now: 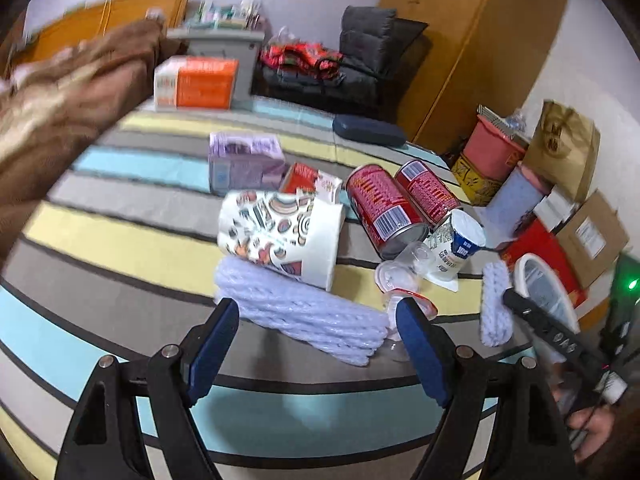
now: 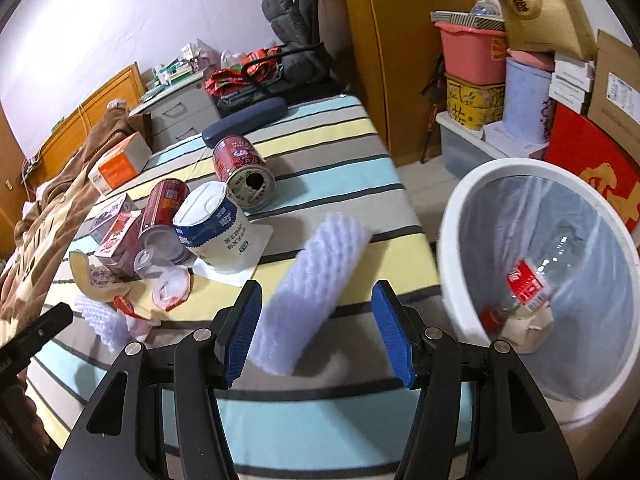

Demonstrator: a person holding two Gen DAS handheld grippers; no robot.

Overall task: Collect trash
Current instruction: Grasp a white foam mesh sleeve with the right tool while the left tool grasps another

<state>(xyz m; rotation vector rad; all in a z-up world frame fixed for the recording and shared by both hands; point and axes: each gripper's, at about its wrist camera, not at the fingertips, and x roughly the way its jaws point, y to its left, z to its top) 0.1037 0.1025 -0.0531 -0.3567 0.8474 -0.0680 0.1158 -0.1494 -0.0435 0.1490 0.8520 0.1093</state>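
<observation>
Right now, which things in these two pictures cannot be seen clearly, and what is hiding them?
- Brown blanket, left wrist view: blurred, its pattern unreadable.
- Clear plastic cup, left wrist view: partly behind the left gripper finger.
- Patterned paper cup, right wrist view: mostly hidden behind the small red carton.
- White bin, right wrist view: its far side cut off by the picture edge; paper under the bottle is unclear.
- Labels on the red cans: too small to read.

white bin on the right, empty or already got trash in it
Not empty. Looking into the bin from the right wrist view, a clear bottle with a red label and some crumpled paper lie at the bottom of its liner.
</observation>
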